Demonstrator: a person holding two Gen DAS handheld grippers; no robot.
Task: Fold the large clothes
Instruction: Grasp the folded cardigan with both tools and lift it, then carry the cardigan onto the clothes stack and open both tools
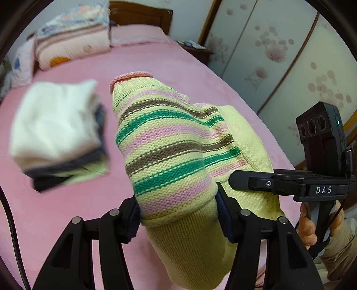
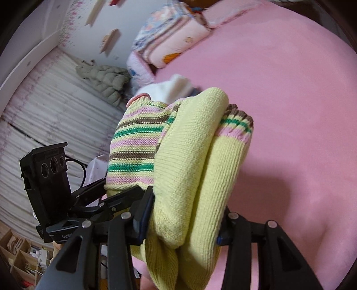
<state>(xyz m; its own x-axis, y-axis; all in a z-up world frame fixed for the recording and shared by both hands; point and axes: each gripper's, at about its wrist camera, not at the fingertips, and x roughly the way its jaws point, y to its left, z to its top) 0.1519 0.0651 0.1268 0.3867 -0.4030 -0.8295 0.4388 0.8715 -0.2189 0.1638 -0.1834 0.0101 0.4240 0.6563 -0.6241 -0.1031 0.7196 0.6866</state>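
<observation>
1. My left hand-held gripper (image 1: 178, 214) is clamped on the striped sweater (image 1: 165, 142), its two pads pressing the yellow ribbed edge from either side.
2. My right hand-held gripper (image 2: 181, 219) is likewise closed on the same sweater, biting into a thick bunch of plain yellow knit.
3. The sweater is folded into a bundle and held up between the two grippers, above the pink bed (image 1: 178, 67); its green, brown and pink stripes face the left camera, and a pink-trimmed cuff or collar sticks up at the far end.
4. In the left view my right gripper shows at the far right, side-on, just beside the sweater, with my hand (image 1: 310, 225) wrapped around its handle.
5. A stack of folded clothes (image 1: 58, 131) lies on the bed to the left of the sweater, white on top with dark and yellow-green layers beneath; it is blurred.
6. Folded quilts (image 1: 73, 40) sit at the head of the bed, against the wooden headboard (image 1: 142, 15).
7. A wardrobe (image 1: 279, 55) with pale patterned doors stands beside the bed on the right.
</observation>
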